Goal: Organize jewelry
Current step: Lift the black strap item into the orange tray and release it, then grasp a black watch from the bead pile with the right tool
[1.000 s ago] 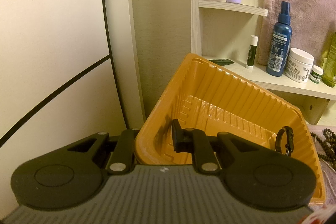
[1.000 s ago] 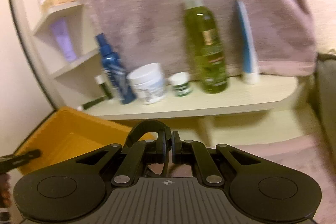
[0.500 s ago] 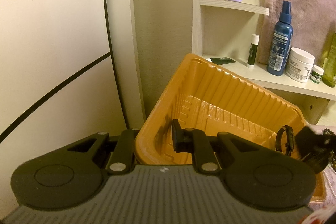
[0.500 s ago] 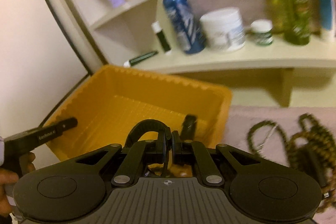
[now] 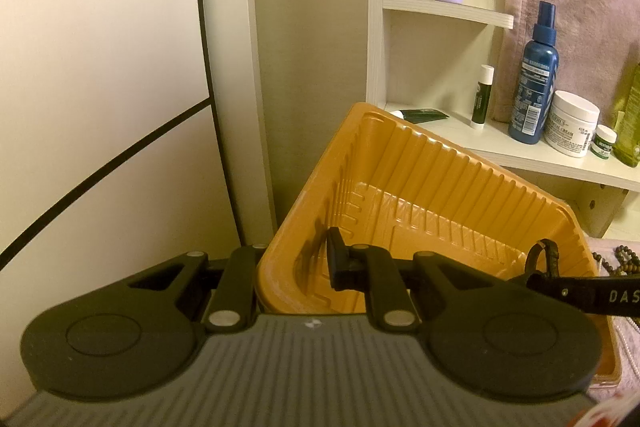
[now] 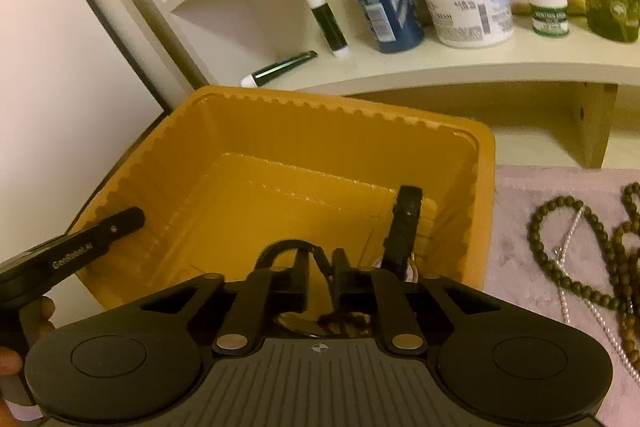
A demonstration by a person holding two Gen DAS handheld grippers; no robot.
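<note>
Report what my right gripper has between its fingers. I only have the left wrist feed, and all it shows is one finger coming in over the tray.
Observer: The right gripper is over the near edge of the yellow tray with a dark cord bracelet between its jaws. The jaws have just been opening and now stand wider than the cord.
Operator: Say what is left to collect.
Observer: On the pink cloth to the right of the tray lie green bead strands, with a pearl string among them.
</note>
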